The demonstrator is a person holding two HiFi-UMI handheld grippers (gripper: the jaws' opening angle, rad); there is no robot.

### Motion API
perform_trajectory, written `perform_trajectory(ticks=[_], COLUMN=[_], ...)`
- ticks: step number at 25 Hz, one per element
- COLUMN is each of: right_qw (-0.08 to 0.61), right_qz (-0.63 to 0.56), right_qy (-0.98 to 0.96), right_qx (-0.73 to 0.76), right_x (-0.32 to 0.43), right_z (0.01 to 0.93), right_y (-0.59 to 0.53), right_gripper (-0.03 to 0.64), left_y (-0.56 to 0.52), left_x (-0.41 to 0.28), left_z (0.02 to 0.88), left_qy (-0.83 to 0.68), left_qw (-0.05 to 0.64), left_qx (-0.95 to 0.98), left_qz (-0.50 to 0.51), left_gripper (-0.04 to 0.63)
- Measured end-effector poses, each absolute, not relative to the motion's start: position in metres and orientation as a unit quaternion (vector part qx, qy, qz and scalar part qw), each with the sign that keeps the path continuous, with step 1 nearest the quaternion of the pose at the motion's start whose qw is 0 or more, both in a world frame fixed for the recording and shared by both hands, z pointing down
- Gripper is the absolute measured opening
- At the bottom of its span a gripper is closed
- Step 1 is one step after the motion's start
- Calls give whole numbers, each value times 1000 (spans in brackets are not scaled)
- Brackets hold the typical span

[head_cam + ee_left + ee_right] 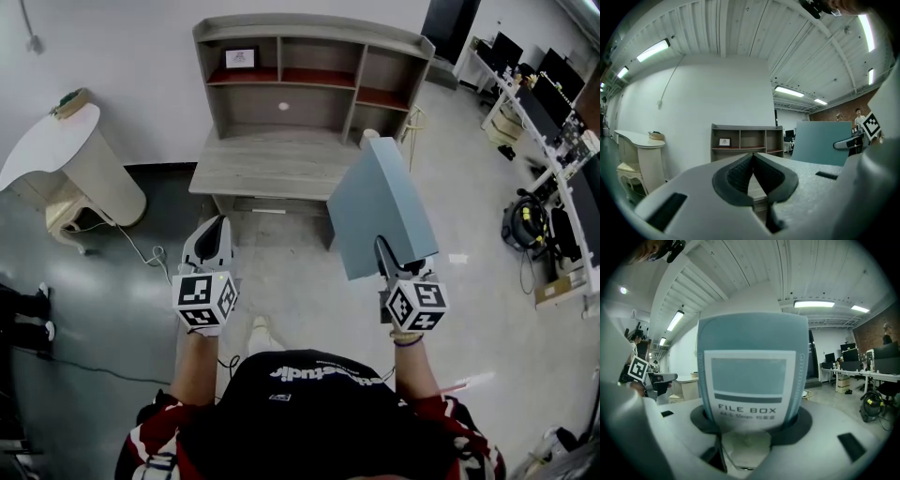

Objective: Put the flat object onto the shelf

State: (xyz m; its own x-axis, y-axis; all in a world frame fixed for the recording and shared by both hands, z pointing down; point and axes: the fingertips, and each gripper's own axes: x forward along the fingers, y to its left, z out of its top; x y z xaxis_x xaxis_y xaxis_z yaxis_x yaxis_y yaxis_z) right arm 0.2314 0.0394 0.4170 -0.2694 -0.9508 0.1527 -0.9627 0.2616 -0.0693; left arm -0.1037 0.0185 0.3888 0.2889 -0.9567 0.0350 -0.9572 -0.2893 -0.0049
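— Head view, entry one: what is the floor (291,281) like?
— Smooth grey and glossy, with a thin cable (141,255) trailing at the left. A grey wooden desk (267,164) stands against the white wall. On it is a shelf unit (300,80) of open compartments, and a small framed picture (240,58) sits in the top-left one.
— Other furniture?
— White curved table (47,141) at the left. Workbenches with monitors (539,89) run along the right side, with a yellow-and-black machine (525,223) on the floor beside them.
— Tools?
— Left gripper (217,230): jaws pressed together, nothing between them. Right gripper (398,265): jaws clamped on the lower edge of the blue-grey file box (380,206). The box is upright in the air, in front of the desk's right end and apart from it. Right gripper view shows "FILE BOX" printed on its spine.
— Ceiling?
— White ribbed panels with strip lights (654,49); brick wall (843,105) at far right
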Motion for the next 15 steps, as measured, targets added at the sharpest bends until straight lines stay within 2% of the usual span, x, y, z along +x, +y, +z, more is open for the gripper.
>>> perform_trajectory(ticks=[15], right_qw=[48], right_qz=[78], right_qy=[-782], right_qx=[616], right_x=[193], right_z=[416], right_y=[-46], right_gripper=[272], left_y=[-81], left_x=[-127], left_z=[392], left_qy=[-555], left_qw=[14], left_qx=[831], left_qz=[27], left_gripper=[6])
